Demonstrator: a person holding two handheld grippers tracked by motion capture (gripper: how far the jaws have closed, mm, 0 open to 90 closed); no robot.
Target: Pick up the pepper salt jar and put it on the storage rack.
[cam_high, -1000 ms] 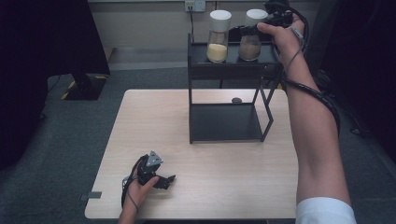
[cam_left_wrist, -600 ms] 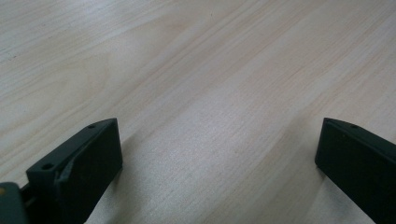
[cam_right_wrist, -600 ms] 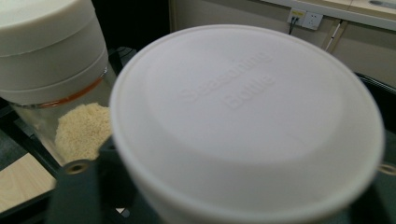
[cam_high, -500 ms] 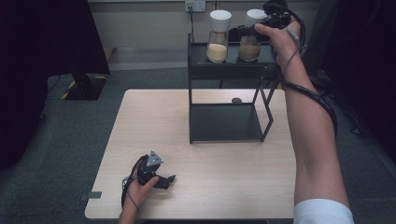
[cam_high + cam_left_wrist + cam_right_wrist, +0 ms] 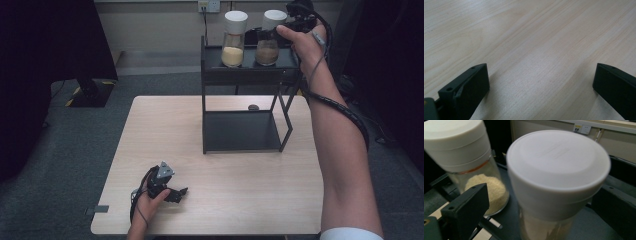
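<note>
Our right tool (image 5: 280, 26) stands at the top shelf of the black rack (image 5: 245, 75), its jaws spread to either side of the jar with the brown filling (image 5: 270, 37). In the right gripper view the pads (image 5: 466, 207) stand clear of the glass, with the white lid (image 5: 557, 167) between them, so the grip is released; the jaws have just been opening, and the jar sits between them, unpressed. It stands upright on the top shelf, near the right end, just beside the jar of pale yellow grains (image 5: 234, 39), which stands to its left in the high view. We cannot tell whether the two jars touch.

Our left tool (image 5: 167, 187) rests low on the surface (image 5: 240, 200) near the front-left corner, well apart from the rack. In the left gripper view its jaws are wide apart with nothing but bare wood grain between them.

We judge that we are at the end of a placing step: the brown jar is set on the shelf and let go. The next move calls for drawing the right tool straight back from the jar, keeping the jaws wide so that neither pad catches the lid or nudges the neighbouring jar. A small dark object (image 5: 253, 107) lies on the surface behind the rack; what it is we cannot tell.
</note>
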